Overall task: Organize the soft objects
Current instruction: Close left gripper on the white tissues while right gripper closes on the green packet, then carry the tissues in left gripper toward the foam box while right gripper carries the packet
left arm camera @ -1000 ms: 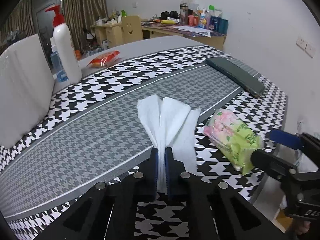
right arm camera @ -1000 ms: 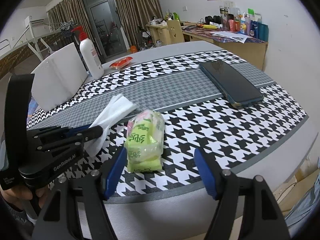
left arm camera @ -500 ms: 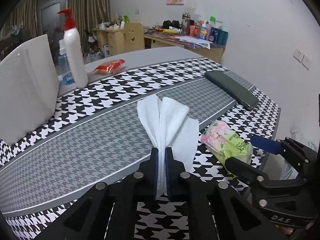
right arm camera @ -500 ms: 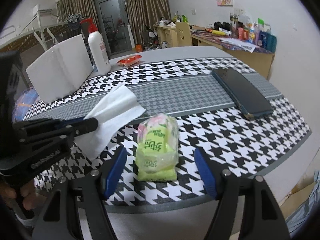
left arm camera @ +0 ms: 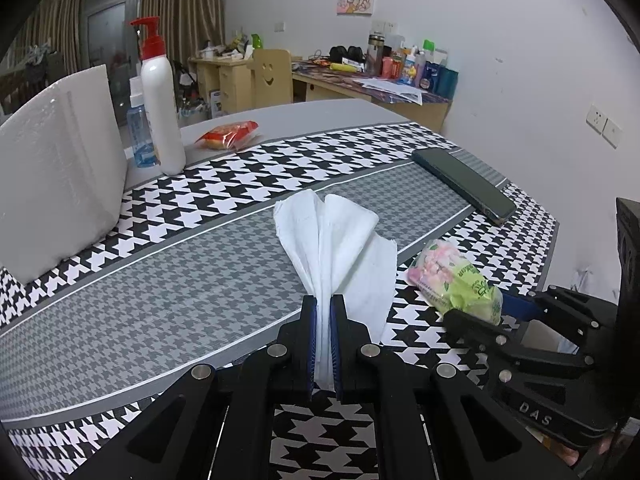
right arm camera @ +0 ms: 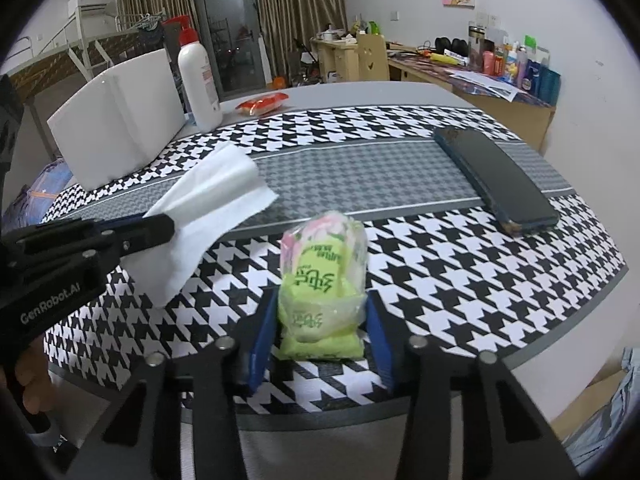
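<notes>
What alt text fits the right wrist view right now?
The right tongs close around a green tissue pack near the table's front edge. At left, the left tongs pinch a white tissue; a dark phone lies right.

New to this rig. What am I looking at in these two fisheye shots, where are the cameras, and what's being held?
There is no robot arm: a person holds a two-finger gripper in each hand, and each carries a fisheye camera looking forward along its fingers. In the left wrist view, the left gripper is shut on a white tissue. In the right wrist view, the right gripper has closed onto a green tissue pack lying on the houndstooth tablecloth. Each gripper also shows at the edge of the other's view. Also on the table: a dark phone, a white pump bottle, a white foam block and a red snack packet.
</notes>
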{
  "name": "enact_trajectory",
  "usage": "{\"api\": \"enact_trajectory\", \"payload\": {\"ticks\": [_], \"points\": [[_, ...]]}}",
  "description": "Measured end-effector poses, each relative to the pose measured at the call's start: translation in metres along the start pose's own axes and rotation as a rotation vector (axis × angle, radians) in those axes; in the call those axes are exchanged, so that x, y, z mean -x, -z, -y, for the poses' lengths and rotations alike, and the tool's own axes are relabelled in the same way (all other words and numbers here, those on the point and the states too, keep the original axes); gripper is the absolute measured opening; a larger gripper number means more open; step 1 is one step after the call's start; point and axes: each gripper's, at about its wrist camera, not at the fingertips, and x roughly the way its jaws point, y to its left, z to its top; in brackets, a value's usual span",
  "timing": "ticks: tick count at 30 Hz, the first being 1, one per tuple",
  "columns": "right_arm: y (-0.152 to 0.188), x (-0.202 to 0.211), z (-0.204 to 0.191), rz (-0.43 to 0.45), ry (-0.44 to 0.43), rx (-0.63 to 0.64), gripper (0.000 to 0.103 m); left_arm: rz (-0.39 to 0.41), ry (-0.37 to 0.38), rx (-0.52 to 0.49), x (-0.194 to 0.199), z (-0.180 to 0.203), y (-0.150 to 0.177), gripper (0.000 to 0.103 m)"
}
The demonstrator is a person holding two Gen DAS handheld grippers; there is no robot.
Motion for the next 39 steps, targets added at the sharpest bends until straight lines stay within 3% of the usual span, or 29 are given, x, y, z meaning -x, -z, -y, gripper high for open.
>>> {"api": "enact_trajectory", "payload": {"ticks": [3,39], "points": [[0.0,0.001,-0.001,-0.005,-0.011,0.006,0.033,0.01,0.003,0.005,0.003,-0.002,0.0,0.007],[-0.021,0.049,-0.034,0.148,-0.064,0.037,0.033,0.128,-0.047,0.019,0.064,-0.024,0.007,0.007]]}}
